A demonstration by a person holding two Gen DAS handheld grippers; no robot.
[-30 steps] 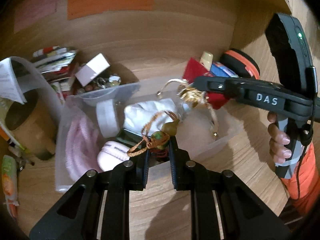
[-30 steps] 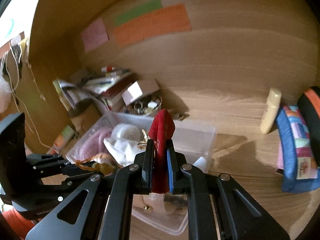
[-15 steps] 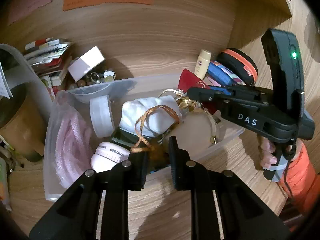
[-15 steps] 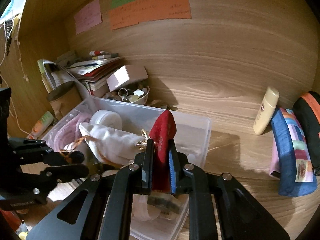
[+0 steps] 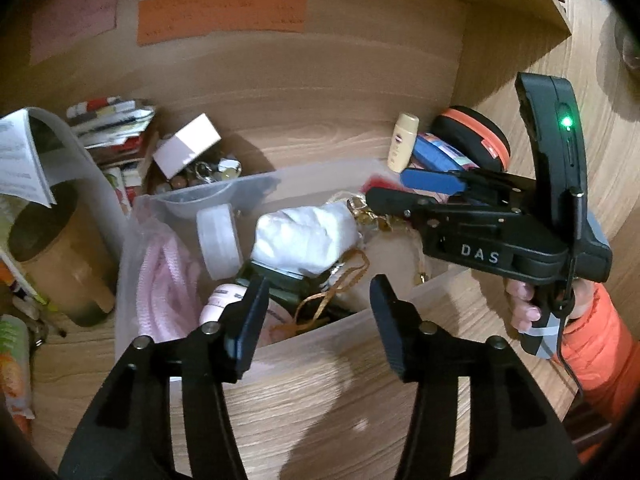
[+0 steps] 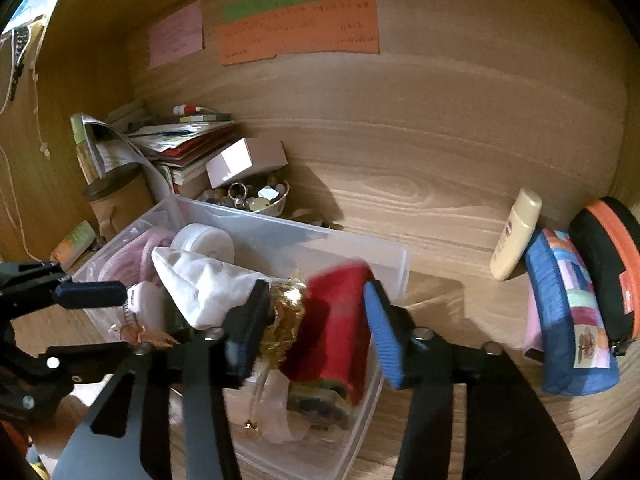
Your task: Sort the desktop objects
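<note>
Wooden desk (image 6: 440,248); clear bin (image 6: 280,232)

right gripper (image 5: 404,192) body: white letters "DAS"
orange note (image 6: 298,32), above clear bin (image 6: 280,232): handwriting, unreadable

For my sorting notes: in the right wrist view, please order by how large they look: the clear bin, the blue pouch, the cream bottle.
1. clear bin
2. blue pouch
3. cream bottle
The bin lies nearer the camera, but its lead is plain.

A wooden table (image 6: 460,280) sits in a wood-panelled alcove. Pink, green and orange paper notes (image 6: 298,32) are stuck on the back wall (image 6: 440,120). The light is warm and dim.
</note>
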